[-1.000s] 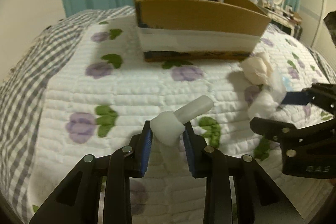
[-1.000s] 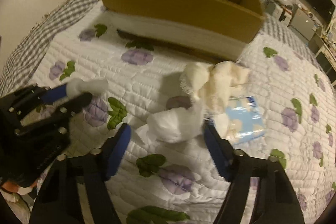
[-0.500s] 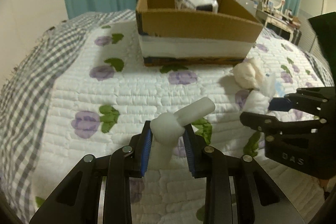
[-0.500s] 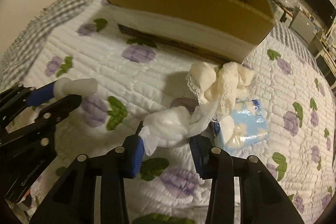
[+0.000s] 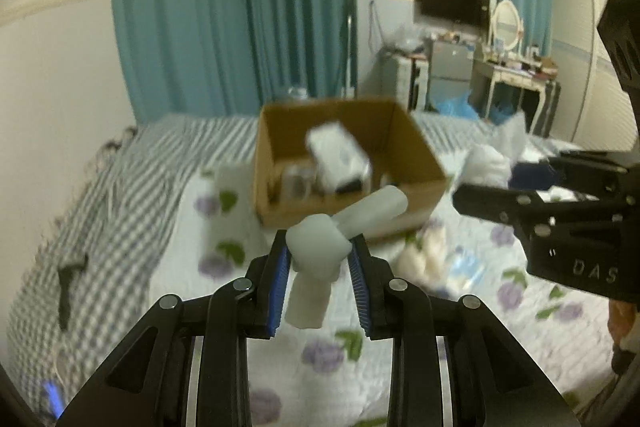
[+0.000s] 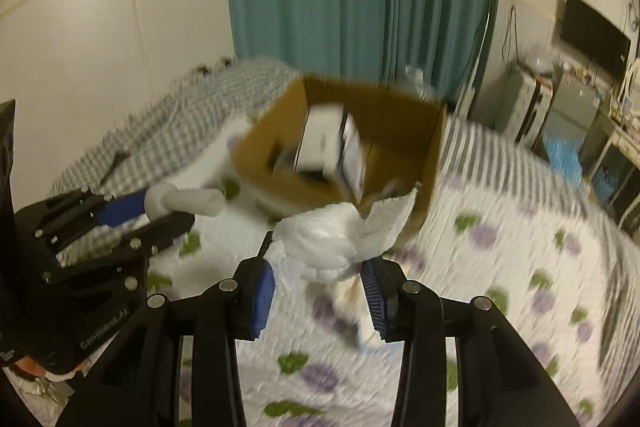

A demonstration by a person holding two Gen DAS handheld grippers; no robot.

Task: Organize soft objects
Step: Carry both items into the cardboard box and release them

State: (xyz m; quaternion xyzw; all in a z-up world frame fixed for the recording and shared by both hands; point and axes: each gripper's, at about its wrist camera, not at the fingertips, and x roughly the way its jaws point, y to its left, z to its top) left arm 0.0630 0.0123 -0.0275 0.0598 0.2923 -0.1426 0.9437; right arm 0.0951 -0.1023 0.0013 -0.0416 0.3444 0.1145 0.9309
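Note:
My left gripper is shut on a pale white soft roll, held above the quilt; it also shows in the right wrist view. My right gripper is shut on a white crumpled cloth, lifted off the bed; the cloth also shows in the left wrist view. An open cardboard box stands ahead on the bed with a white packet inside. The box also shows in the right wrist view.
A cream cloth bundle and a light blue packet lie on the flowered quilt in front of the box. A checked blanket covers the left side. Teal curtains, a TV and a dresser stand behind.
Both grippers have risen well above the bed with their loads and now look down into the box. The right gripper closed on the white cloth and pulled it off the quilt.

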